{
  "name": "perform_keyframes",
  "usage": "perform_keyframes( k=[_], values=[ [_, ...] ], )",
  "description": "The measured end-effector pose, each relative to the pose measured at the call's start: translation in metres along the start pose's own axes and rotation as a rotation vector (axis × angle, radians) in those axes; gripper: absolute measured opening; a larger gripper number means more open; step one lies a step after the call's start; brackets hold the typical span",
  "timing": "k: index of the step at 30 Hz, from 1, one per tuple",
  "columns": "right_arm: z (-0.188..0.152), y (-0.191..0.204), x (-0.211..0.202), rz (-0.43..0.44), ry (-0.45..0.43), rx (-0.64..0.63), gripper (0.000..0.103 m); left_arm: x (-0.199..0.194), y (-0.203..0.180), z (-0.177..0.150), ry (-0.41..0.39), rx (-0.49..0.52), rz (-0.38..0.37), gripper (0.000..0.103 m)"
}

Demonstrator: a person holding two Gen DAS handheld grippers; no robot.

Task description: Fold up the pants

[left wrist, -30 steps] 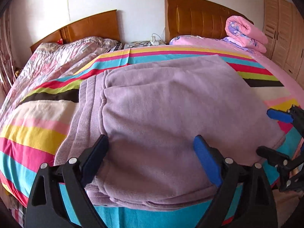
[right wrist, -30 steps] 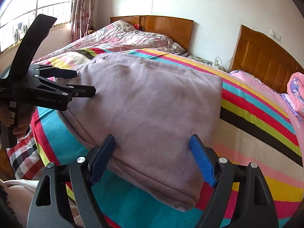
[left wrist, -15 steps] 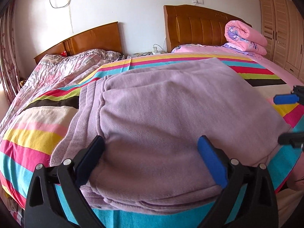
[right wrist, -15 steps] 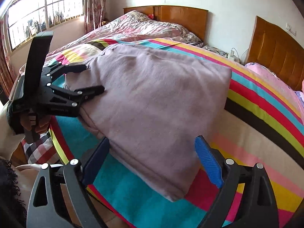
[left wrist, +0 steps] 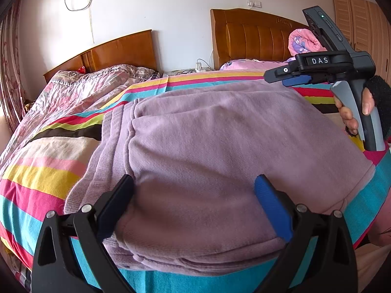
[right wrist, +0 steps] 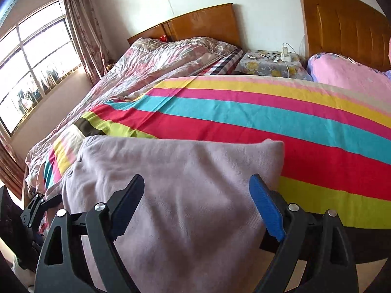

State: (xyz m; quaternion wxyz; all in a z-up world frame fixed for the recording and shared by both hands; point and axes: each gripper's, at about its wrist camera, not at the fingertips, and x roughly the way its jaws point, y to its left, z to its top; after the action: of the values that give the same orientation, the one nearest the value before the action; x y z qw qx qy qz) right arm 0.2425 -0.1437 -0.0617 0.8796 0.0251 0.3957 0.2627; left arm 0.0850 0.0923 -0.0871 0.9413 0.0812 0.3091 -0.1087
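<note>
Left wrist view: lilac pants [left wrist: 215, 161] lie folded into a thick stack on the striped bedspread [left wrist: 41, 175], near the bed's close edge, ribbed waistband [left wrist: 107, 146] to the left. Left gripper [left wrist: 194, 204] hangs over the near part of the stack with jaws spread wide; pads sit above the cloth, nothing pinched. Right gripper [left wrist: 278, 79] appears at upper right, raised above the far right corner of the pants, a hand [left wrist: 354, 112] on its handle; seen side-on, its jaws not readable here. A rolled pink quilt [left wrist: 305, 44] lies by the right headboard [left wrist: 254, 36]. Right wrist view: right gripper [right wrist: 196, 205] jaws released and wide, hovering over the pants [right wrist: 185, 185] without gripping them; the fold's far edge runs across the frame against the red stripe. Part of the left gripper [right wrist: 36, 207] shows at lower left. Nightstand [right wrist: 271, 66] with glasses between the two beds; window [right wrist: 31, 73] at left.
</note>
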Motion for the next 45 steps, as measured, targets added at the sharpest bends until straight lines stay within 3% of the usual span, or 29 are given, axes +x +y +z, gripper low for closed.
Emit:
perform_keyframes(
  k=[3,7,9,14,15,17,19,22,25,27,29,31,34,36,38,40,43,45],
  values=[
    [0.013,-0.005,0.027,-0.108,0.082,-0.052,0.089,-0.001,0.0,0.002,0.0,0.0,-0.002,0.099],
    [0.038,-0.02,0.022,-0.258,-0.04,0.057,0.09,-0.001,0.0,0.002,0.0,0.002,0.001,0.099],
    [0.043,-0.004,0.022,-0.184,-0.044,0.042,0.09,-0.001,0.0,0.002,-0.001,0.001,0.001,0.099],
    [0.036,0.076,0.044,-0.011,0.057,-0.213,0.091,-0.001,0.0,0.002,0.0,0.002,0.001,0.099],
    [0.034,0.086,0.054,-0.015,0.096,-0.253,0.091,-0.001,0.0,0.002,0.0,0.002,0.002,0.099],
    [0.035,0.091,0.076,-0.158,0.141,-0.307,0.09,-0.001,0.0,0.002,-0.001,0.003,0.001,0.099],
    [0.045,0.082,0.078,-0.239,0.108,-0.229,0.091,-0.001,0.0,0.002,-0.001,0.002,0.001,0.099],
    [0.062,0.089,0.065,-0.156,0.032,-0.135,0.091,-0.001,0.0,0.002,-0.003,-0.001,-0.002,0.099],
    [0.066,0.129,0.075,0.004,0.084,-0.247,0.091,-0.001,0.0,0.002,-0.004,-0.002,-0.004,0.099],
    [0.061,0.158,0.098,0.011,0.167,-0.355,0.092,-0.001,0.0,0.002,-0.004,-0.002,-0.005,0.099],
    [0.06,0.173,0.12,-0.041,0.209,-0.44,0.092,-0.001,-0.001,0.002,-0.004,-0.003,-0.006,0.099],
    [0.073,0.169,0.131,-0.072,0.185,-0.382,0.093,-0.001,0.0,0.003,-0.005,-0.004,-0.01,0.099],
    [0.094,0.155,0.127,-0.187,0.089,-0.273,0.093,-0.001,-0.001,0.003,-0.006,-0.002,-0.013,0.099],
    [0.097,0.149,0.115,-0.093,0.075,-0.215,0.093,-0.002,0.0,0.002,-0.008,-0.001,-0.018,0.099],
    [0.092,0.152,0.102,-0.011,0.088,-0.236,0.094,-0.002,0.0,0.002,-0.01,-0.006,-0.027,0.099],
    [0.08,0.157,0.089,-0.036,0.096,-0.3,0.094,-0.001,0.0,0.003,-0.011,-0.007,-0.027,0.099],
    [0.058,0.151,0.079,-0.002,0.153,-0.328,0.094,-0.001,0.001,0.003,-0.013,-0.01,-0.028,0.099],
    [0.046,0.139,0.084,-0.063,0.197,-0.352,0.094,0.0,0.002,0.003,-0.012,-0.009,-0.026,0.099]
  ],
)
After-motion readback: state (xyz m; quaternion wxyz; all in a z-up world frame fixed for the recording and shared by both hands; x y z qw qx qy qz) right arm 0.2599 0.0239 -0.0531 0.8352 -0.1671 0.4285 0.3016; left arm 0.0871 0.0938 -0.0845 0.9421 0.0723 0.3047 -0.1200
